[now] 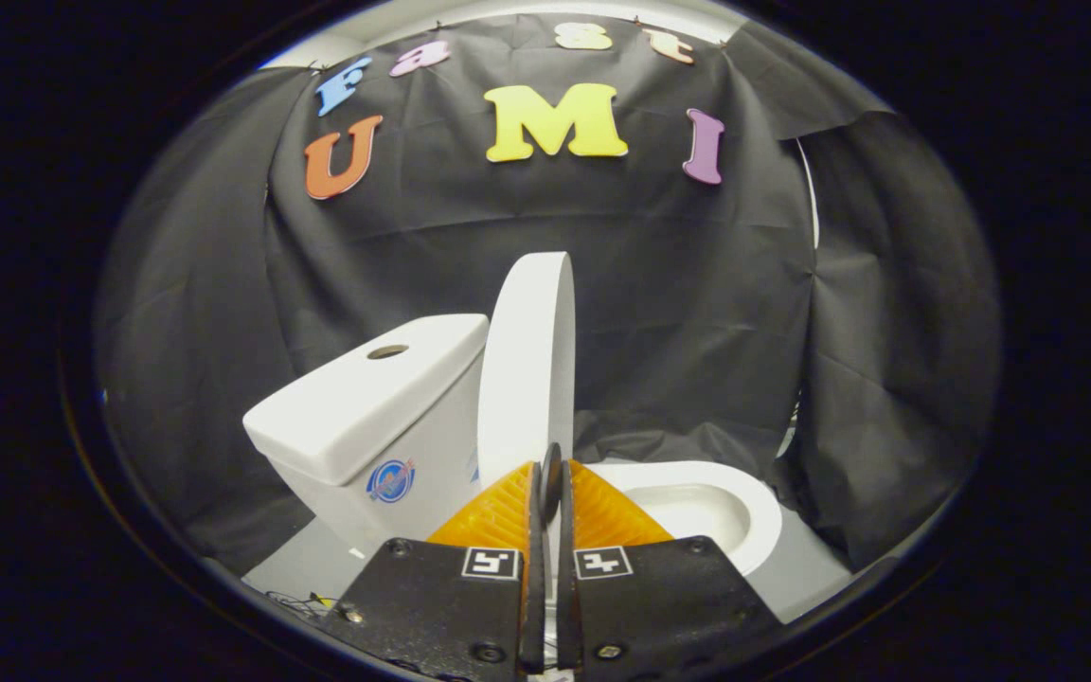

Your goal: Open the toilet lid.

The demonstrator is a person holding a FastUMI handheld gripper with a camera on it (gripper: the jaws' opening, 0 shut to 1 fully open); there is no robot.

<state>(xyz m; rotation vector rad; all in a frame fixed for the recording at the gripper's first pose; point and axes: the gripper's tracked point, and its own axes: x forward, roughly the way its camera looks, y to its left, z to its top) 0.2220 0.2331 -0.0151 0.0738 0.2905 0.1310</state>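
The lid [528, 369] stands raised, close to upright, rising from the rear of the bowl [697, 507] beside the tank [366, 407]. Its lower edge sits directly ahead of the gripper [550, 483]. Whether the lid touches the tank cannot be told; the two appear to meet or nearly meet along the tank's front face.

The gripper's two fingers [508, 511] are drawn together to a narrow slit. A thin dark piece shows in that slit at the tips. Whether the lid's edge is pinched there cannot be told, because the orange fingers hide the contact.

Key relation: the lid lies straight ahead of and above the fingers, in line with the slit between them. Its long axis runs vertically, from the hinge end by the tips to the rounded free end at the top. The broad face turns toward the tank side; the thin edge faces the camera.

Judgement: the lid is essentially open. The remaining move is a slight push toward the tank, then release. A lid left short of its rest could drop back onto the bowl.
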